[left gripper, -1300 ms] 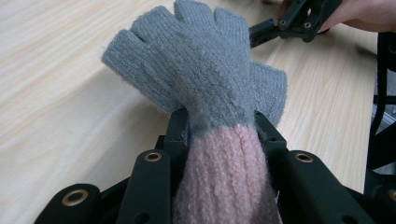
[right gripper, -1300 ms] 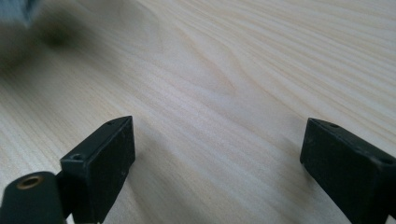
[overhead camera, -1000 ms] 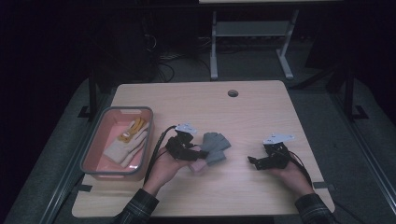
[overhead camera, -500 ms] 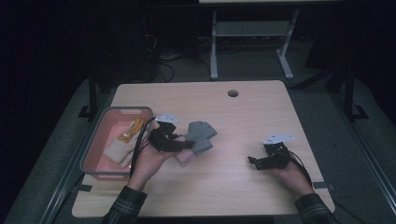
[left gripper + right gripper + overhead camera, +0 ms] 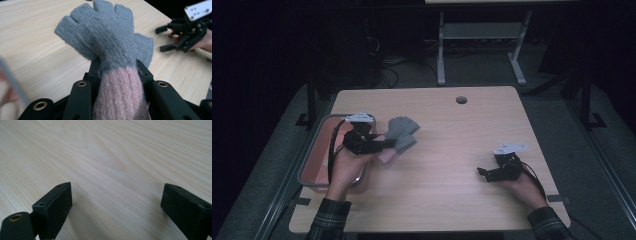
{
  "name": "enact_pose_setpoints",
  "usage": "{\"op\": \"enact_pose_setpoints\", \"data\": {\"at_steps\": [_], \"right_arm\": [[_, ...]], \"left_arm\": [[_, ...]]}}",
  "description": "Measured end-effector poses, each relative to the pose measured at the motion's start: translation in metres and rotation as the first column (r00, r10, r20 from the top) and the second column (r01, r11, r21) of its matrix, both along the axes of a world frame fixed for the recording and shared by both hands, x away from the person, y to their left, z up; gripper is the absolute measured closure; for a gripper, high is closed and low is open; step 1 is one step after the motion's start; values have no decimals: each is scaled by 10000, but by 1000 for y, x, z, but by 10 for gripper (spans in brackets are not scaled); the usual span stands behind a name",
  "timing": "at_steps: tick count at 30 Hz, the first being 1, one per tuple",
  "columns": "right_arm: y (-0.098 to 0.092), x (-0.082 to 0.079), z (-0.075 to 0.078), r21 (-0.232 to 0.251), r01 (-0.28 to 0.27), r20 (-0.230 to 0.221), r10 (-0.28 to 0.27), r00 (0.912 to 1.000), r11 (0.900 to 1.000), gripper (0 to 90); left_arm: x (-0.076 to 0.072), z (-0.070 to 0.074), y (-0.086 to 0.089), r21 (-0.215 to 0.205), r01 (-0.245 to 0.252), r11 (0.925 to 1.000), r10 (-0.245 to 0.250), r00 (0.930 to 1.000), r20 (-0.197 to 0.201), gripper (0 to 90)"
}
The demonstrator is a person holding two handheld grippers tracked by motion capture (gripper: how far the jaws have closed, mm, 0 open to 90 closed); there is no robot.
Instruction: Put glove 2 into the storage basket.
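Your left gripper (image 5: 384, 146) pinches the glove (image 5: 107, 42) at its pink cuff, left of centre in the high view, beside the pink bin (image 5: 314, 152). I judge you are carrying it there; next, release above the bin. Your right gripper (image 5: 115, 202), lower right, is spread and empty.

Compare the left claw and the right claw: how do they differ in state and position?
The left claw is shut on a grey and pink fingerless glove; the right claw is open with nothing between its jaws. In the high view, the left claw is beside the pink bin, while the right claw sits over bare table. Both are black, hand-held and two-jawed.
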State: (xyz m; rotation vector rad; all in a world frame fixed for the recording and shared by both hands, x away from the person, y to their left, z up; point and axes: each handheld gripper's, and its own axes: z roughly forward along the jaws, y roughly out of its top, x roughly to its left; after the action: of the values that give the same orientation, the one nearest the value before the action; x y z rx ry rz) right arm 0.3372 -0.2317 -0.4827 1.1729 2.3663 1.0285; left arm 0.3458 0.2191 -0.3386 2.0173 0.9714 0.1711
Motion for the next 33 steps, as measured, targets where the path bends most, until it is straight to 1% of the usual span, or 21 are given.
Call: {"op": "enact_pose_setpoints", "data": {"at_steps": [3, 7, 10, 12, 16, 17, 18, 19, 20, 21, 25, 28, 29, 33], "right_arm": [[0, 0, 0, -2, -2, 6, 2, 10000, 10000, 99], [0, 0, 0, 0, 0, -1, 0, 10000, 10000, 99], [0, 0, 0, 2, 4, -6, -4, 10000, 10000, 98], [0, 0, 0, 1, 1, -6, -1, 10000, 10000, 99], [0, 0, 0, 0, 1, -3, -1, 10000, 10000, 98], [0, 0, 0, -1, -3, -2, 3, 10000, 10000, 99], [0, 0, 0, 1, 0, -3, 0, 10000, 10000, 99], [0, 0, 0, 0, -1, -3, 1, 10000, 10000, 99], [0, 0, 0, -18, -17, 41, 17, 10000, 10000, 99], [0, 0, 0, -18, -24, 44, 24, 10000, 10000, 98], [0, 0, 0, -18, -24, 50, 24, 10000, 10000, 99], [0, 0, 0, -18, -22, 48, 22, 10000, 10000, 99], [0, 0, 0, -17, -19, 45, 19, 10000, 10000, 98], [0, 0, 0, -17, -26, 47, 26, 10000, 10000, 99]], "left_arm": [[0, 4, 14, 78, -396, 9992, 394, 9991, 145, 648], [0, 7, 30, 177, -894, 9958, 889, 9957, 265, 648], [-1, 7, 44, 243, -1270, 9916, 1263, 9916, 287, 648], [-1, 7, 52, 173, -1526, 9881, 1521, 9880, 276, 648], [-1, 9, 70, 279, -1888, 9816, 1878, 9816, 337, 648], [-1, 9, 75, 313, -2000, 9793, 1990, 9795, 321, 647], [-1, 8, 79, 377, -2187, 9751, 2177, 9756, 291, 647], [-1, 7, 84, 492, -2263, 9728, 2252, 9739, 268, 647], [-1, 5, 89, 517, -2446, 9682, 2437, 9696, 230, 647], [-1, 4, 93, 627, -2537, 9652, 2530, 9673, 199, 647], [1, -2, 107, 757, -2862, 9552, 2865, 9581, 66, 646], [4, -9, 113, 854, -2980, 9508, 2997, 9540, -84, 645], [5, -13, 114, 947, -2996, 9494, 3023, 9531, -156, 645], [11, -25, 112, 1219, -3001, 9461, 3067, 9510, -394, 644]]}}
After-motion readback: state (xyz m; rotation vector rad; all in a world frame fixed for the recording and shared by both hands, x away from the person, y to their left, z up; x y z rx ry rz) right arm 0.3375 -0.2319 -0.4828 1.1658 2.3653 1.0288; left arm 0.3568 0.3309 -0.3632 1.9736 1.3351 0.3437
